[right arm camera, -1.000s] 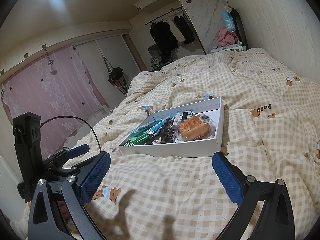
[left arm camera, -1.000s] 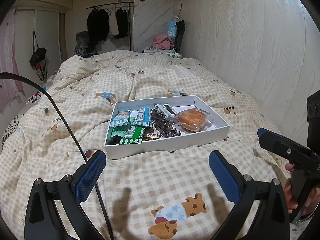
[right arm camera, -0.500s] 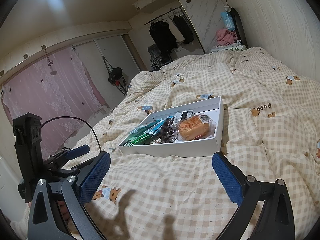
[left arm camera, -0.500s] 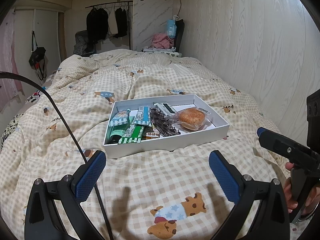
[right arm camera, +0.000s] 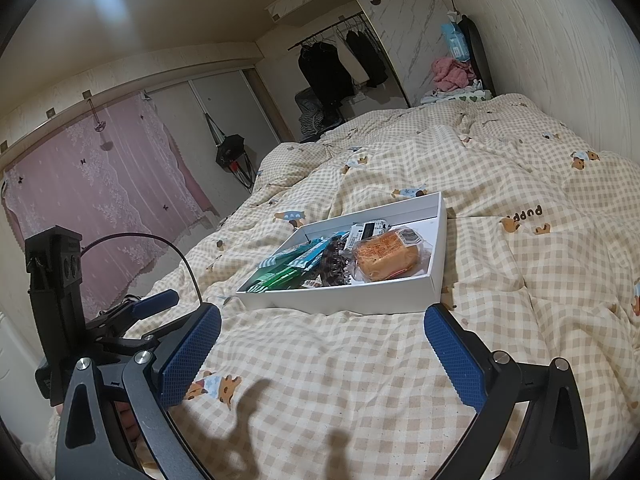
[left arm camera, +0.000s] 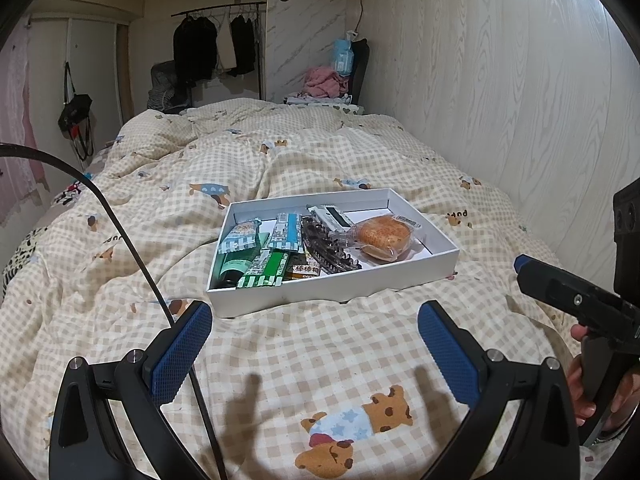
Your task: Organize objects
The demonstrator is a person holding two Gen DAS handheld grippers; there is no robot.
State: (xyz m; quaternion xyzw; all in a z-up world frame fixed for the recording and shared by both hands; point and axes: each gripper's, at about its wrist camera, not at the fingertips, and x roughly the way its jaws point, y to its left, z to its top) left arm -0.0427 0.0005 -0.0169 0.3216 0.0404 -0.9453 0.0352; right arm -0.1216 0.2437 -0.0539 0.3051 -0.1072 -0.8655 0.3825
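A shallow white box (left arm camera: 332,292) (right arm camera: 360,302) lies on the checked bed cover just beyond both grippers. Inside it are a wrapped round bun (left arm camera: 382,236) (right arm camera: 386,260) at the right, a dark hair claw (left arm camera: 324,244) (right arm camera: 334,258) in the middle, and several green and blue snack packets (left arm camera: 266,266) (right arm camera: 296,264) at the left. My left gripper (left arm camera: 314,340) hangs open over the cover, short of the box, with nothing between its fingers. My right gripper (right arm camera: 320,344) is likewise open and empty, to the right of the left one.
The bed cover (left arm camera: 280,360) with bear prints fills the foreground. A wood-panel wall (left arm camera: 500,100) runs along the right. A clothes rail (left arm camera: 218,48) and a pile of laundry (left arm camera: 326,84) stand beyond the bed's far end. A pink curtain (right arm camera: 100,184) hangs at the left.
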